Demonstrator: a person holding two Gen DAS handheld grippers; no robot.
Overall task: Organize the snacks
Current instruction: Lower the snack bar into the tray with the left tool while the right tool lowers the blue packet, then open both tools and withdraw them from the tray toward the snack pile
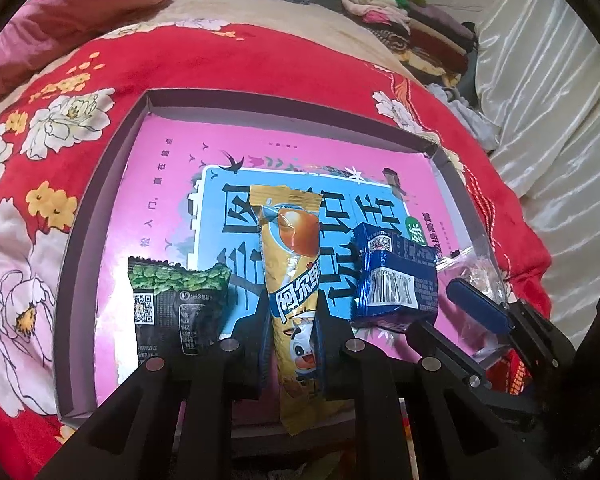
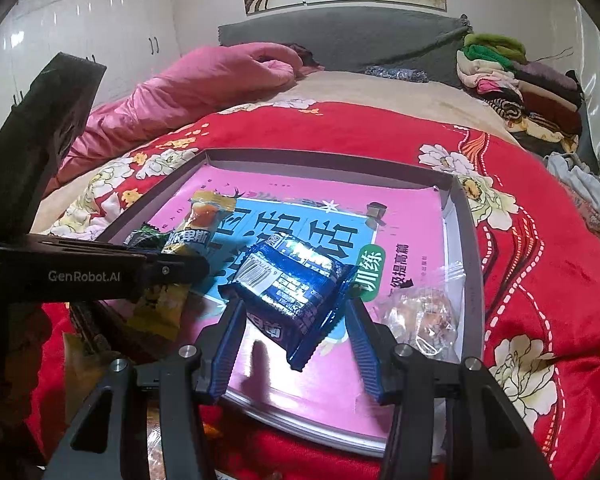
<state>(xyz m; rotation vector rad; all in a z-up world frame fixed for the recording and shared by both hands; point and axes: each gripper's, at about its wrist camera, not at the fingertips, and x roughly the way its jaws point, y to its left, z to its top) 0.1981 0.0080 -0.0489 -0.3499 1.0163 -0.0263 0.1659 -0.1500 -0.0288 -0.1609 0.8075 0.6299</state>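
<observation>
A shallow grey tray (image 1: pixel 80 220) with a pink and blue printed sheet in it lies on the bed. My left gripper (image 1: pixel 294 320) is shut on a long yellow snack packet (image 1: pixel 292 248), which points up the tray. A green and black packet (image 1: pixel 172 308) lies just left of it. In the right wrist view my right gripper (image 2: pixel 292 320) is shut on a blue packet (image 2: pixel 292 288), held by its edges just above the sheet, over its own shadow. A clear-wrapped snack (image 2: pixel 428 312) rests in the tray's (image 2: pixel 470 240) right corner. The left gripper (image 2: pixel 196 268) reaches in from the left.
The tray sits on a red floral blanket (image 2: pixel 540 240). A pink quilt (image 2: pixel 204 80) lies bunched at the back left and a pile of folded clothes (image 2: pixel 512 80) at the back right. White wardrobe doors (image 2: pixel 80 20) stand at the left.
</observation>
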